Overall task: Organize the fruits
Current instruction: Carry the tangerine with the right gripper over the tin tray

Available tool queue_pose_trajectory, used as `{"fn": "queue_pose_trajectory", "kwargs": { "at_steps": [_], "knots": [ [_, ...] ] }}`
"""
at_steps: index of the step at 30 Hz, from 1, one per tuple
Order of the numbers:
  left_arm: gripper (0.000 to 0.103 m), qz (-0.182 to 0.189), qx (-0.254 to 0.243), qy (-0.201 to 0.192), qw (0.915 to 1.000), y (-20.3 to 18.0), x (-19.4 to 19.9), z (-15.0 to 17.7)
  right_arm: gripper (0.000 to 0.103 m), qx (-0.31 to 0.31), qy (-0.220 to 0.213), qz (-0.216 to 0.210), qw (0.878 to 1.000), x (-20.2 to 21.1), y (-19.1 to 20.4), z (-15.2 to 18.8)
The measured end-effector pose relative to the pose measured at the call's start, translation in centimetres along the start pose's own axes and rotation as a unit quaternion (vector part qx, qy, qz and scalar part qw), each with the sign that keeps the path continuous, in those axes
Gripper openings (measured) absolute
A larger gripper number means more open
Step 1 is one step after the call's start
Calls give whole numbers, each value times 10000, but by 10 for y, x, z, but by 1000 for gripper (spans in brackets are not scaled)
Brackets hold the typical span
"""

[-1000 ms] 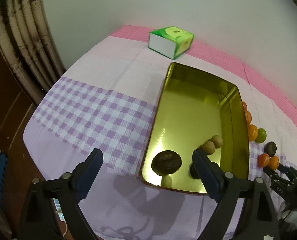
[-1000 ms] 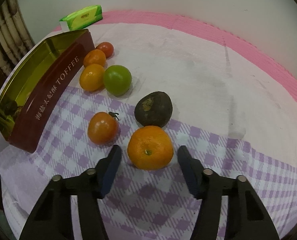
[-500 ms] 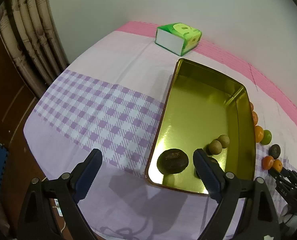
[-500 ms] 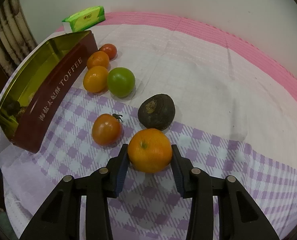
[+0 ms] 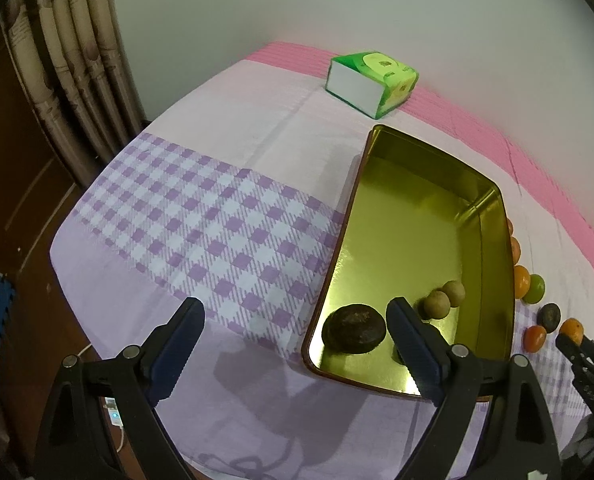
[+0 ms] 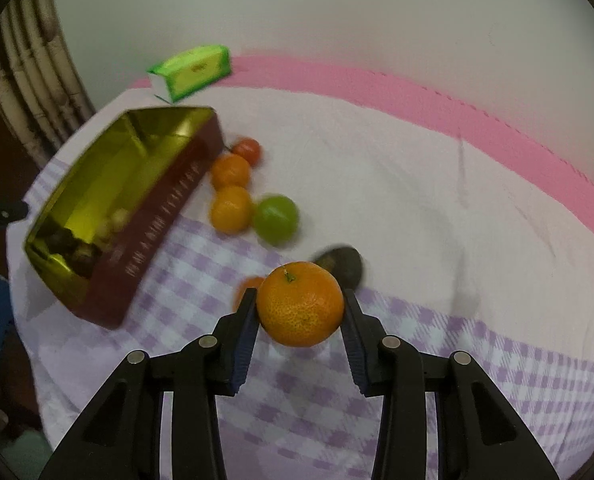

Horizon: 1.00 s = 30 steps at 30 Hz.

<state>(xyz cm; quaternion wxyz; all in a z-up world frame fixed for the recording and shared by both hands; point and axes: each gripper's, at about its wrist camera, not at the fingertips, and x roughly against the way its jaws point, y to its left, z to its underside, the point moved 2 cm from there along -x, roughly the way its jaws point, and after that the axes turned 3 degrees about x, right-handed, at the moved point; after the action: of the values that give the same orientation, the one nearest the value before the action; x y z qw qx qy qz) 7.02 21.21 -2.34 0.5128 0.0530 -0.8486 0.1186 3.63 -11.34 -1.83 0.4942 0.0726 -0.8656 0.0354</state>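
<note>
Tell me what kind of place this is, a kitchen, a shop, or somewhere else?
Most likely a room in a home. A table wears a pink and purple checked cloth, a curtain hangs by the wall, and a green tissue pack sits near a toffee tin and loose fruit.

A home room is indicated: table covered by checked tablecloth (image 5: 225, 216), curtain (image 5: 77, 60) beside plain wall, tissue box (image 5: 371, 80) present.
</note>
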Motion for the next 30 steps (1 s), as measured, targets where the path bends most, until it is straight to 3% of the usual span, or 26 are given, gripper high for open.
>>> {"fn": "queue_pose_trajectory", "kwargs": {
  "at_steps": [7,14,30],
  "knots": [
    [92,-95,315,-55,9994,14,0,-5,41,458,-190,-534,9973,7,54,-34],
    [92,-189,742,-106,9970,32,1,-9,41,1146,-68,-943,9889,-11,121,-48],
    [92,-245,845,-120,9960,34,1,-9,41,1592,351,-966,9819,-53,159,-47]
  ]
}}
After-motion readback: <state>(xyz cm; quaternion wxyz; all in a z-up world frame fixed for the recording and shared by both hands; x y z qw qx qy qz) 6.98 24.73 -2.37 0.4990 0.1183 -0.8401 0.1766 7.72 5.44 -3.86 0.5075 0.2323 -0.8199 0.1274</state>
